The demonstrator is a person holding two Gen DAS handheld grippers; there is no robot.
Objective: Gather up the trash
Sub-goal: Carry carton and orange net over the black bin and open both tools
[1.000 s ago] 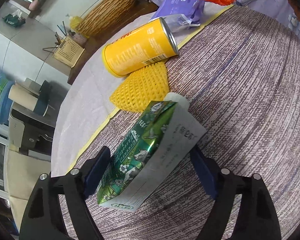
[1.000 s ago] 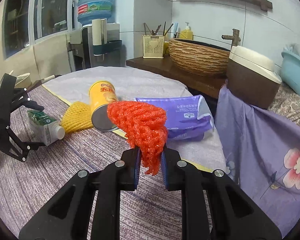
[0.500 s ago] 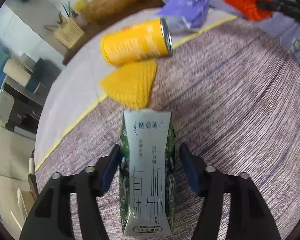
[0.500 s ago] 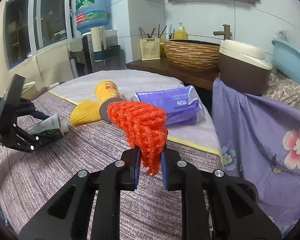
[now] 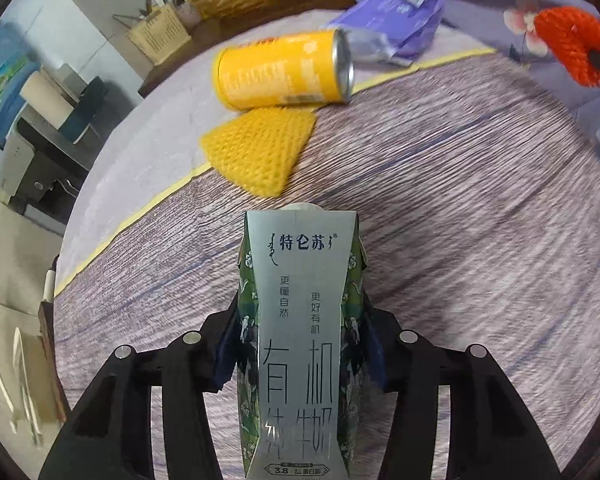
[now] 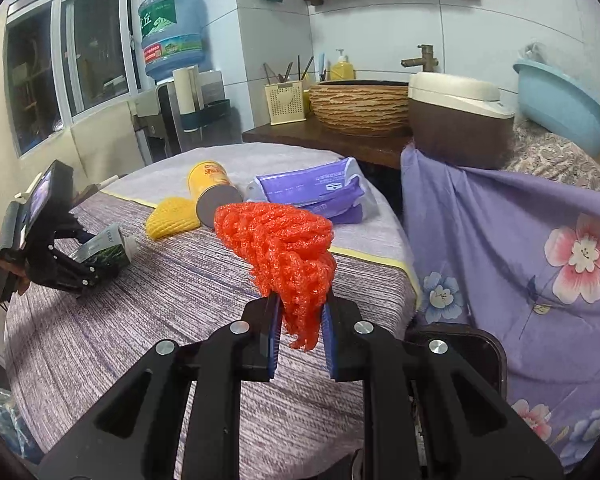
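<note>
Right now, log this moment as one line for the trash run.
left hand-held gripper: jaws just closing onto milk carton | right hand-held gripper: shut on red foam net | on table: yellow can, yellow foam net, purple pack

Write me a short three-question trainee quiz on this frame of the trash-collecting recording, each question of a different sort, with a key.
1. True or false: the yellow can stands upright on the table.
2. Multiple choice: what does the right gripper hold? A) purple packet B) orange foam net C) yellow foam net
3. Short answer: what lies between the jaws of the left gripper, and do the pads press on it?

Key
1. False: it lies on its side, next to the yellow foam net.
2. B: the orange foam net is pinched between the jaws; the purple packet lies on the table.
3. The milk carton; the jaws have just been closing, and the pads now press on its sides.
</note>
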